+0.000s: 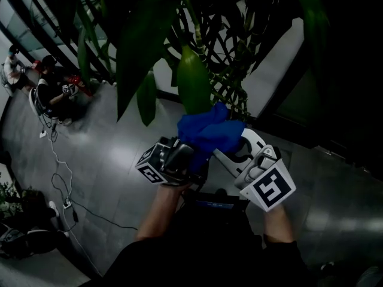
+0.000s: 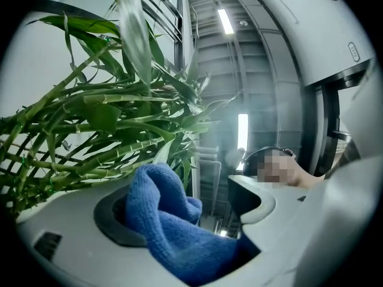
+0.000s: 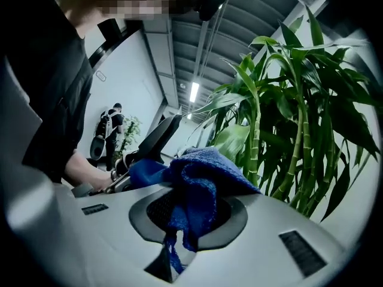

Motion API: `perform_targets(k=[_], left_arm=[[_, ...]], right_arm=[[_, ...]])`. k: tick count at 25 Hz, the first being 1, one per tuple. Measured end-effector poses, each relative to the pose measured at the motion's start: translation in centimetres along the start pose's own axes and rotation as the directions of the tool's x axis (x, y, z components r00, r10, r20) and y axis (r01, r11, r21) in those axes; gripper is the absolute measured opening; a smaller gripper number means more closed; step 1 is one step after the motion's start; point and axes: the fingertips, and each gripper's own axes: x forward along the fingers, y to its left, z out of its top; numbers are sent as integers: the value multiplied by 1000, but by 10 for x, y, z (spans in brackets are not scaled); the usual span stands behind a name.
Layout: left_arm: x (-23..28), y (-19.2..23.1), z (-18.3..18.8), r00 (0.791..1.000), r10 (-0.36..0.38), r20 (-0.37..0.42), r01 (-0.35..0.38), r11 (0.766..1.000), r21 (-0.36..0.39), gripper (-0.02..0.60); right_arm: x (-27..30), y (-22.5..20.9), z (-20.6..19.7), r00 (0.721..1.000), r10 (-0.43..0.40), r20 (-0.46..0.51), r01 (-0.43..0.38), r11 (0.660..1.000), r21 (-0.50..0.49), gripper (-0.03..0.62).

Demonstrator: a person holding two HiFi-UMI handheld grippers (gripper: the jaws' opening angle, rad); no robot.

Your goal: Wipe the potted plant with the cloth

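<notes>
Both your grippers meet at the crumpled blue terry cloth [image 1: 209,130], close under the tall green cane-stemmed plant [image 3: 281,136].

Your right gripper [image 3: 188,203] has its fingers closed together on the cloth, which bunches out over the dark pads, a loose end hanging into the gap below them. Your left gripper [image 2: 191,190] points steeply up with its fingers standing wide apart. The cloth lies heaped between them, resting on one dark pad while the other pad shows mostly bare. In the head view the cloth sits just below the tip of a broad green leaf [image 1: 192,82]; whether it touches the leaf cannot be told. Grey floor tiles [image 1: 119,160] lie below.
</notes>
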Motion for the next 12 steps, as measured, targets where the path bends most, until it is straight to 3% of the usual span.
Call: perform_targets(k=[4, 12], left_arm=[[-3, 7, -10, 1000, 22, -4, -22, 1000, -10, 408], [-16, 24, -24, 994, 112, -19, -112, 993, 33, 408]], right_arm=[[-8, 2, -14, 1000, 12, -22, -12, 1000, 23, 72], [-18, 13, -34, 994, 105, -33, -105, 994, -23, 72]])
